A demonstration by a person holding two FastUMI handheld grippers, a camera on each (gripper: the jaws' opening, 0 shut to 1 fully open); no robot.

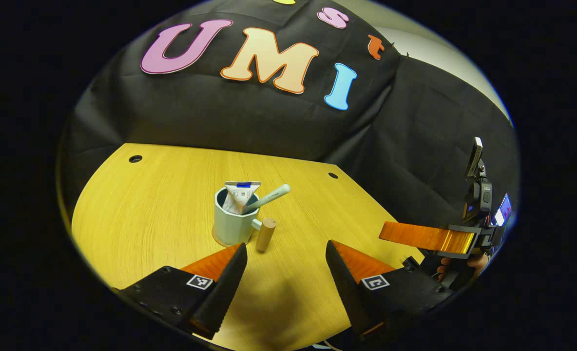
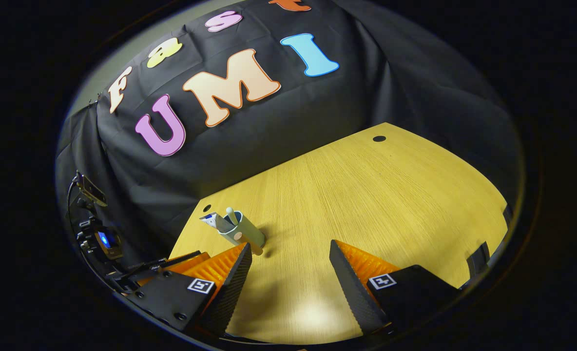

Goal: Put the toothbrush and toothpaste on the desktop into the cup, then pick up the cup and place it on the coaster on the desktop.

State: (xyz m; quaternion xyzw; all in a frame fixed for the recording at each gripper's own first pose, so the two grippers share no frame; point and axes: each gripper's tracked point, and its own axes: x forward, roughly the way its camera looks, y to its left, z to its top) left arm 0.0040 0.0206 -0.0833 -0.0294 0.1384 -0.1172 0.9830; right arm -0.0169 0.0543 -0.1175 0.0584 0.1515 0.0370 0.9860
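Pale blue-grey faceted ceramic cup (image 1: 231, 219) stands upright mid-desk on the yellow wood-grain desktop (image 1: 162, 204), its base sitting on a thin tan round coaster (image 1: 216, 240) that peeks out at the near-left edge of the base. White toothpaste tube with blue band (image 1: 240, 194) is inside the cup, crimped end up, leaning toward the far-left rim. Pale toothbrush (image 1: 269, 197) is also in the cup, handle angled out over the right rim. The cup's light wooden cylindrical handle (image 1: 265, 234) sticks out on the near-right side.

Left gripper (image 1: 286, 270): released, fingers spread wide, nothing between them, hovering near the desk edge with the cup just beyond the left finger, not touching.

Right gripper (image 2: 291, 273): also released, fingers wide apart over bare desktop, holding nothing. In the right gripper view the cup (image 2: 242, 230) sits far-left of it, just past the left fingertip, apart from it; tube (image 2: 211, 220) and brush (image 2: 231, 214) stick up from the cup

In the left gripper view the right gripper shows at the right edge, well apart from the cup, with part of a hand (image 1: 464, 265) below it
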